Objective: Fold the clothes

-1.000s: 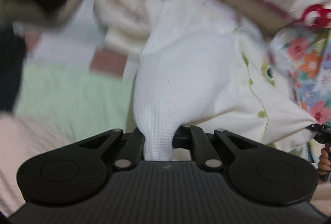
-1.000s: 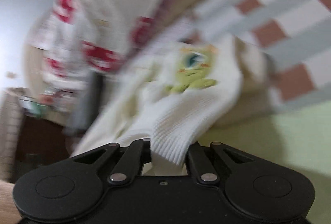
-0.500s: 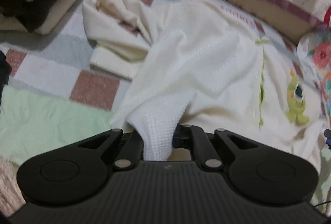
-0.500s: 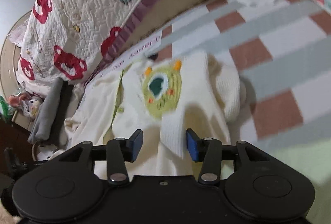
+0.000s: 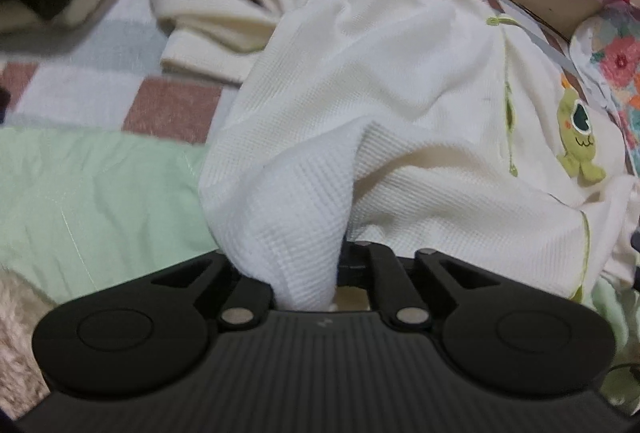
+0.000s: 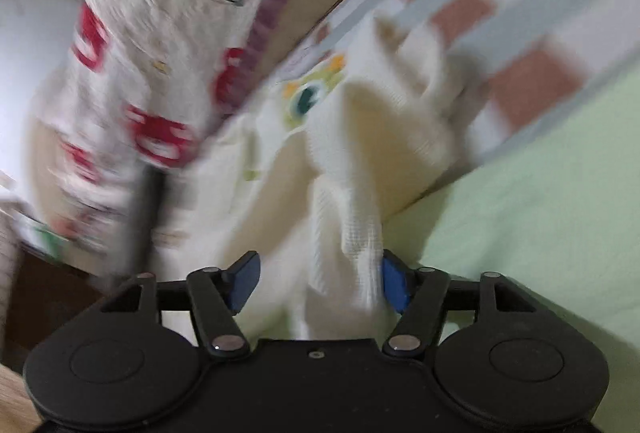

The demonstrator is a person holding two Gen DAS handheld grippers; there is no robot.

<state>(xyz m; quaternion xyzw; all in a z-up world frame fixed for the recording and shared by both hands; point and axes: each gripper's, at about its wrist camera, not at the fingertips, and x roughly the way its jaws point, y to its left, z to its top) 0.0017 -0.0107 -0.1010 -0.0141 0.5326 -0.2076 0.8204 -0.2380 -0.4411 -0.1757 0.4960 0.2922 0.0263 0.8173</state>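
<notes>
You see a cream waffle-knit baby garment (image 5: 360, 81) with lime-green trim and a green one-eyed monster patch (image 5: 578, 137), lying rumpled on the checked blanket (image 5: 80, 89). One bunched fold rises off the blanket toward you, and a sleeve lies crumpled at the far side.

**No readable text in either view**

No words, brand names, numbers or labels legible anywhere. Only marks are pictures, not writing: green one-eyed monster patch (image 5: 578, 137) sewn on the cream garment (image 5: 360, 81), right of its green-stitched front seam; same patch (image 6: 310, 97) smeared by motion in right wrist view. Faint pinkish print on checked bedsheet (image 5: 176, 105) just above the garment's top edge, by the headboard, too blurred to read. Red bear shapes on quilted cover (image 6: 160, 81) left of the garment, no lettering on them. Tiny pale logo mark on left gripper body, below the garment, not decipherable
</notes>
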